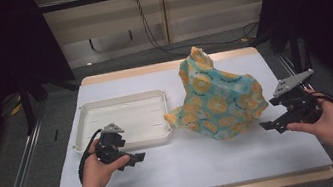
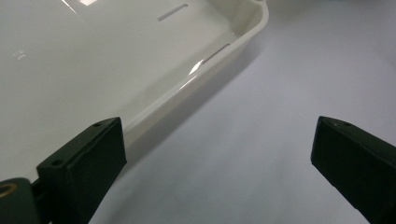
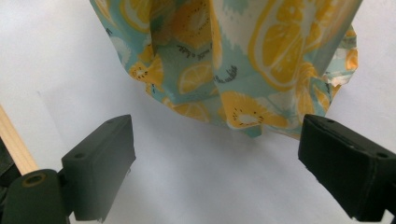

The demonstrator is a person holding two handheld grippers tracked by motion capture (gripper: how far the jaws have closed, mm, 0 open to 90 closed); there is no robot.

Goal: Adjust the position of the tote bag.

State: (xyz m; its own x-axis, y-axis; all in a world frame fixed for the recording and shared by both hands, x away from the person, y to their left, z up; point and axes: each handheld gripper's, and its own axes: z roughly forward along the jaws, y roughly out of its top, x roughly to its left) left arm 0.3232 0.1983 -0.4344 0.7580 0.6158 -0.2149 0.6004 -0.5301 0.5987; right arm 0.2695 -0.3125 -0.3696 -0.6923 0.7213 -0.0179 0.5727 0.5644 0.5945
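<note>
I judge this the approach: the fruit-print cloth (image 1: 218, 98) stands crumpled on the bench (image 1: 191, 165), just right of the white tray (image 1: 123, 120). My right hand-held gripper (image 1: 273, 124) sits spread and empty just beside its edge; next I must close on a fold. My left hand-held gripper (image 1: 134, 159), also spread, holds nothing by the tray's rim.

The high camera is looking forward and down from the person's side, taking in the whole tabletop (image 1: 192, 170). The camera on the left claw (image 1: 132, 158) is sitting very near the white tray (image 2: 205, 70), facing along its rim; the high view is sharing that tray (image 1: 126, 140). The camera on the right claw (image 1: 273, 124) is facing the patterned cloth (image 3: 224, 60) from close range, also seen from above (image 1: 216, 101).
</note>
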